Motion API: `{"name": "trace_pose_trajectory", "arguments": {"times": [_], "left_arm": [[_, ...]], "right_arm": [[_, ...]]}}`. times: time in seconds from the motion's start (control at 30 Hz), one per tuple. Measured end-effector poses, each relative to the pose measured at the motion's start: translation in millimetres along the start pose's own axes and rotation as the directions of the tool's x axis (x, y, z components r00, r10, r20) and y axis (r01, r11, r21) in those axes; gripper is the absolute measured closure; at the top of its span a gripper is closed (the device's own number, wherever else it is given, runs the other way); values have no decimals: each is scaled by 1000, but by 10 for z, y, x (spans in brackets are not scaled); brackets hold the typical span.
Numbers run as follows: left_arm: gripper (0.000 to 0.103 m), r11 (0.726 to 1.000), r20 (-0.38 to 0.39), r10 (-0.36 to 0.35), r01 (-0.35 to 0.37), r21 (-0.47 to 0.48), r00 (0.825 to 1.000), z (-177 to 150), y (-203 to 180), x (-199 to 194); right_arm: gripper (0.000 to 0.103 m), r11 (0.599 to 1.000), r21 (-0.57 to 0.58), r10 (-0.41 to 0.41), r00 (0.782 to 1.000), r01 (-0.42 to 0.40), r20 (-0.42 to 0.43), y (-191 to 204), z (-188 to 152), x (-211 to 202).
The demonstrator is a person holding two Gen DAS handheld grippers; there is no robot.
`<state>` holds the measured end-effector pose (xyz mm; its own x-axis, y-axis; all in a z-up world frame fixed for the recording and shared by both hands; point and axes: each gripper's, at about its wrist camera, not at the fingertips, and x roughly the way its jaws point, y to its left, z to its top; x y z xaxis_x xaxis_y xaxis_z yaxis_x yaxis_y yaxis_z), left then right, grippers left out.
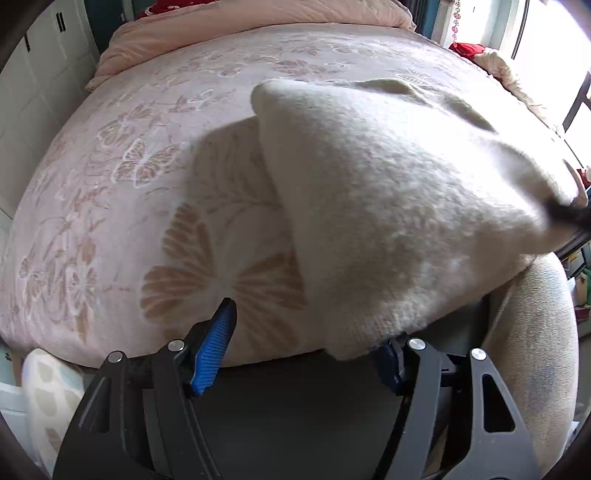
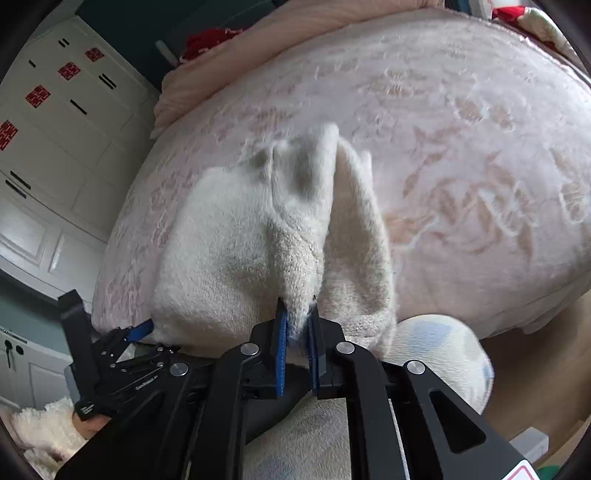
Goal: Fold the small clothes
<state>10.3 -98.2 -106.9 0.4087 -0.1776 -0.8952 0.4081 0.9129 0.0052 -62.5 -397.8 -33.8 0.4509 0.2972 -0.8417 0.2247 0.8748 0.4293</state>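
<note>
A cream fleece garment [image 1: 388, 206] lies on the bed, its near right part lifted into a tent. In the right wrist view the garment [image 2: 229, 236] rises to a pinched ridge, and my right gripper [image 2: 297, 328] is shut on that fold, cloth showing between its blue pads. My left gripper [image 1: 306, 328] stands open at the bed's near edge. Its left blue pad [image 1: 216, 343] is bare; the garment's hem drapes over the right finger and hides its tip. One blue fingertip [image 2: 142, 328] of the left gripper shows beside the garment's near left corner.
The bed carries a pink blanket [image 1: 110, 177] with a butterfly and leaf pattern, and a folded peach quilt [image 1: 221, 33] lies along its far side. White cupboards [image 2: 55, 140] stand to the left. A person's leg in pale fleece [image 1: 535, 350] is by the near right.
</note>
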Motion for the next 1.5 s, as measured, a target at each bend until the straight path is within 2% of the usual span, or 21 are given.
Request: {"name": "trace_pose_trajectory", "arguments": {"times": [0.07,0.13,0.17,0.27,0.37,0.43,0.5,0.57,0.67,0.73,0.83,0.87,0.97,1.03,1.1,1.17,1.27,1.33,1.4,1.43,1.5], "left_arm": [[37,1000,-10,-1,1,-3,1000,-12,-6,42],[37,1000,-17,8,-8,7,1000,-30,-42,93],[37,1000,-25,16,-15,19,1000,-40,-69,121],[37,998,-26,29,-27,56,999,-44,-86,30],[38,996,-20,-70,71,47,997,-6,3,-267],[36,990,-12,-141,141,4,990,38,65,-456],[31,985,52,-167,168,-27,985,135,101,-684],[30,983,102,-173,178,-44,980,289,91,-828],[30,984,125,-149,160,-81,981,536,27,-861],[30,984,131,-125,139,-107,984,650,22,-842],[30,986,131,-108,123,-113,986,714,46,-848],[30,987,131,-96,111,-113,987,716,60,-847],[30,990,101,-83,94,-107,991,662,104,-791],[30,988,88,-93,103,-116,992,632,117,-741],[30,988,85,-104,113,-109,991,658,49,-692],[30,989,95,-112,119,-82,989,725,-83,-654],[30,992,98,-111,115,-41,989,853,-295,-496],[30,994,71,-105,107,-26,992,934,-418,-269],[30,997,23,-82,82,-11,996,966,-466,-15],[30,999,4,-39,39,2,999,978,-502,122],[28,1000,9,-7,7,6,1000,982,-502,187]], "right_arm": [[95,1000,20,-23,999,24,-25,-143,-57,7],[95,994,9,-107,989,108,-101,-301,-177,330],[96,994,15,-105,985,107,-134,-366,-246,490],[92,995,34,-87,990,92,-111,-308,-251,491],[85,995,33,-86,991,90,-99,-261,-158,265],[84,993,20,-114,992,115,-45,-179,-86,52],[84,994,-22,-103,994,104,22,-26,62,-135],[84,995,-85,-39,998,44,58,232,193,-204],[84,985,-173,27,1000,-25,10,640,299,64],[85,973,-220,48,996,-64,-78,808,266,415],[91,965,-264,-64,973,3,-220,788,-3,1196],[91,969,-249,-45,976,-10,-213,759,-51,1240],[91,980,-198,-7,981,-32,-194,774,104,954],[91,984,-174,23,993,-43,-113,753,312,637],[91,986,-167,-4,999,-3,-39,666,562,454],[91,988,-148,-50,999,48,-7,515,802,500],[89,988,-96,-124,992,123,-13,194,975,784],[98,975,-93,-210,975,203,-71,-43,1032,1153],[99,981,-56,-190,979,186,-77,-160,1024,1264],[99,984,-34,-175,981,173,-85,-143,1072,1214],[95,991,-11,-136,990,135,-47,-66,1127,1028]]}}
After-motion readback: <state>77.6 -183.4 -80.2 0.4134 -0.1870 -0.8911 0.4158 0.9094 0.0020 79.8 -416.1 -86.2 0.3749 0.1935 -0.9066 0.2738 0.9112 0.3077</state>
